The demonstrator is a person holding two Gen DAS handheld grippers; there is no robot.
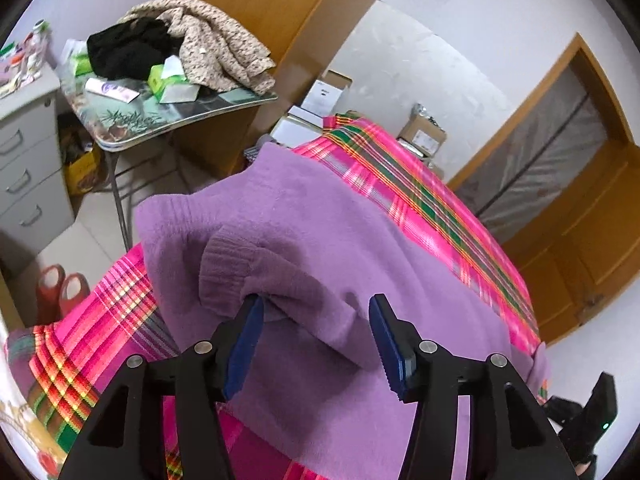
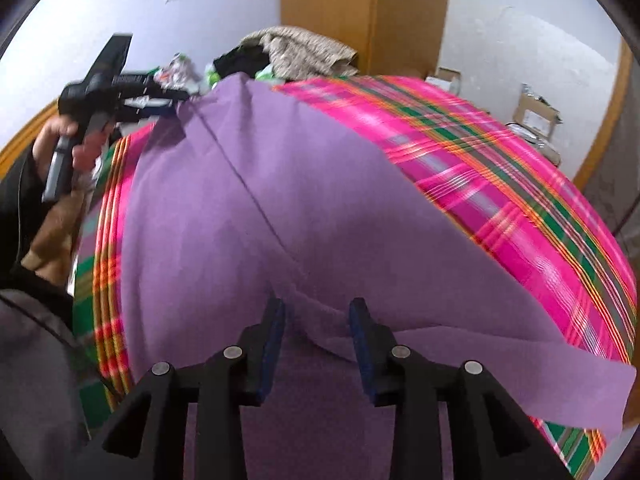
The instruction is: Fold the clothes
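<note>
Both the left gripper (image 1: 316,312) and right gripper (image 2: 318,316) hold jaws apart over the purple sweater (image 1: 320,220), no writing legible

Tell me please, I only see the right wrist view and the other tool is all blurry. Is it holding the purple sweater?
Observer: No. The left tool is open above the purple sweater, gripping nothing.
Operator: Where's the sleeve end?
Observer: The ribbed cuff lies folded onto the sweater, right by one finger of that tool.
Operator: Is anything on the floor?
Observer: Yes, a pair of red slippers beside the plaid sheet.
</note>
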